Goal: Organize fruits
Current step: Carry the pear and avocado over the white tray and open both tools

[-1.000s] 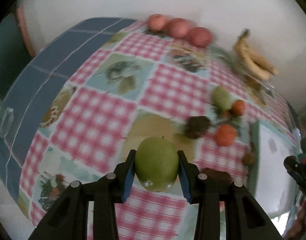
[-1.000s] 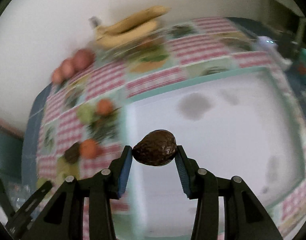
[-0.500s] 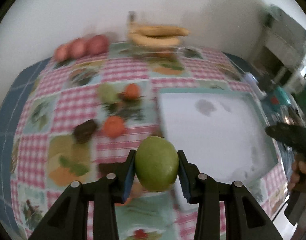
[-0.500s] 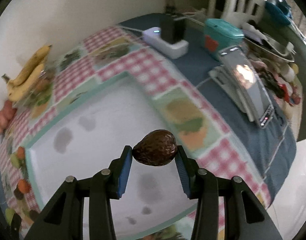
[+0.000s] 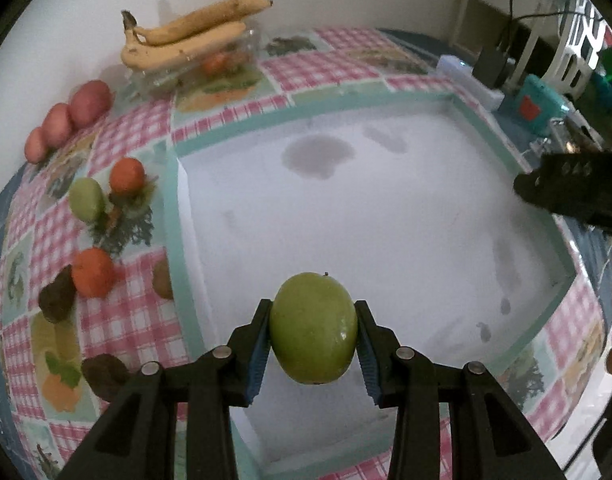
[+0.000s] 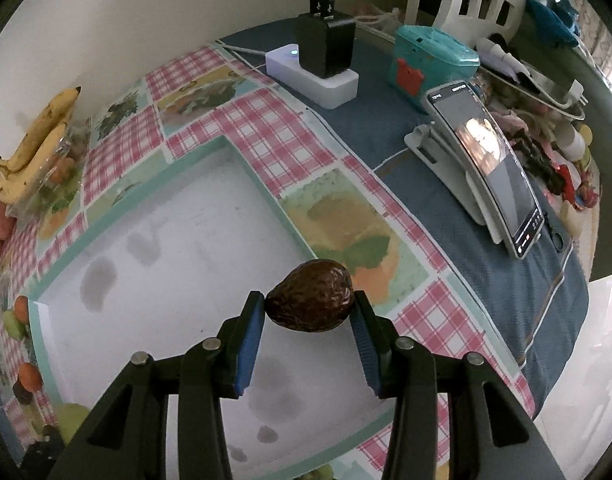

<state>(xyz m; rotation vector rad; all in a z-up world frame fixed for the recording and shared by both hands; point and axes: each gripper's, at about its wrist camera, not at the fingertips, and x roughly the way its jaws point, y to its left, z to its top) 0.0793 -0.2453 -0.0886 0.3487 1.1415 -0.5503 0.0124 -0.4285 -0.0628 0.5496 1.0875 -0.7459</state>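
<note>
Above tray [image 5: 174, 216], green fruit [image 5: 311, 328], avocado [image 6: 309, 297] gripped

Green fruit [image 5: 312, 328]. Dark brown avocado [image 6: 310, 297]. Tray [image 5: 174, 208]: white, mint rim, grey stains. Tablecloth [image 5: 118, 320]: pink-white check with fruit-print panels. Bananas [image 5: 186, 36] yellow, speckled. Pads [image 6: 248, 350] blue; gripper bodies black.

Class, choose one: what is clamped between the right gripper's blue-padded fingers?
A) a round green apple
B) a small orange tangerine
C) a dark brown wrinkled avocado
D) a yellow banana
C: the right gripper is shut on the dark brown wrinkled avocado, held above the white tray.
</note>
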